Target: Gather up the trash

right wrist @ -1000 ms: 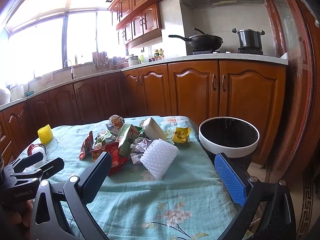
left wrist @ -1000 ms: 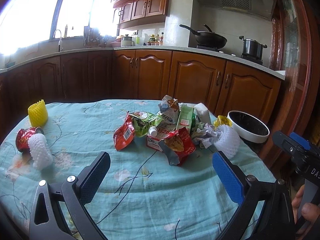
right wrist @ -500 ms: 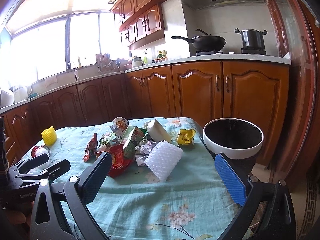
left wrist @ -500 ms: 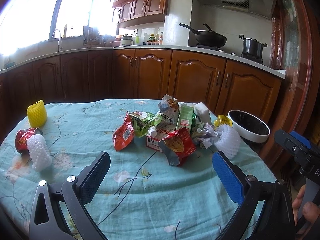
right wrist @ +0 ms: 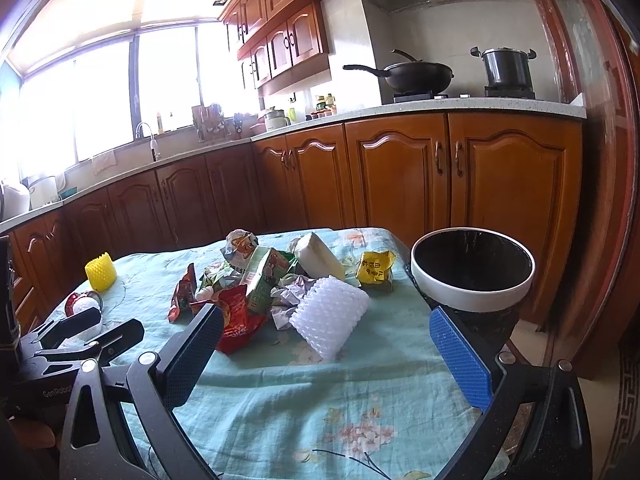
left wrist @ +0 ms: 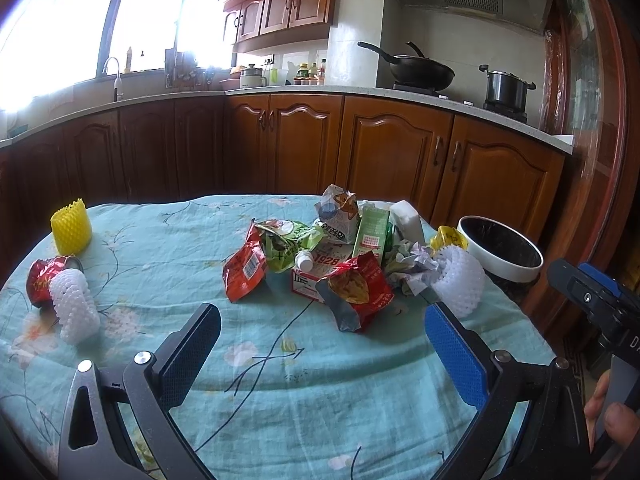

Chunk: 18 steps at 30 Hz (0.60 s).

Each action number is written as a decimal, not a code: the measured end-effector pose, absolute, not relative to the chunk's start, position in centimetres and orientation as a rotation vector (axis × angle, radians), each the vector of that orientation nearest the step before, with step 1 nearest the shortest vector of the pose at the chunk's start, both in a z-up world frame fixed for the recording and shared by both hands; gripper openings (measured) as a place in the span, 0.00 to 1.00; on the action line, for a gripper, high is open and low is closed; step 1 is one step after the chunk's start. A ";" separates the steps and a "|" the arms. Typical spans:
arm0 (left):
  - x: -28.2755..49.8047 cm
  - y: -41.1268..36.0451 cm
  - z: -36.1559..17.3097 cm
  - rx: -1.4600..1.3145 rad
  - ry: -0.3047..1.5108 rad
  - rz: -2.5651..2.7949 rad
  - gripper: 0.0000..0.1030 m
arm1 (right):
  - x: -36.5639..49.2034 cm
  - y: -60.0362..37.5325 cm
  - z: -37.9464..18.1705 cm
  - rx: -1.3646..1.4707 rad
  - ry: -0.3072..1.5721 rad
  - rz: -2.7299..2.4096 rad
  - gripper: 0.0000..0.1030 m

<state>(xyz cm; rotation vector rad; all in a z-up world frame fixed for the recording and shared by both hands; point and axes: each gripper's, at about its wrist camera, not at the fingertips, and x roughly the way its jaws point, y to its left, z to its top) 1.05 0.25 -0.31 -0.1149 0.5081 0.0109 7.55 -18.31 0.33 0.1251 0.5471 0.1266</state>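
Both your grippers hang over the tabletop with jaws wide apart, holding nothing.

Your left gripper (left wrist: 320,344) has the red snack bag (left wrist: 358,290) just ahead between its jaws, its long axis running up-left to down-right, open mouth toward you. Your right gripper (right wrist: 326,334) has the white foam net (right wrist: 328,314) straight ahead between its jaws, lying on its side, long axis slanting from near-left to far-right. Beyond its right jaw stands the white-rimmed trash bin (right wrist: 472,294), beside the tabletop (right wrist: 320,400).
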 end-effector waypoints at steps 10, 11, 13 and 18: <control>1.7 0.1 -0.5 -0.112 0.520 0.008 0.99 | 7.9 -18.5 0.0 0.135 0.563 0.132 1.00; 1.8 0.1 -0.6 -0.112 0.522 0.008 0.99 | 8.0 -18.6 0.0 0.136 0.566 0.132 1.00; 2.0 0.1 -0.7 -0.111 0.529 0.009 0.99 | 8.2 -18.7 -0.1 0.139 0.574 0.134 1.00; 3.3 0.4 -1.1 -0.124 0.563 0.010 0.99 | 9.2 -19.1 -0.7 0.150 0.610 0.132 1.00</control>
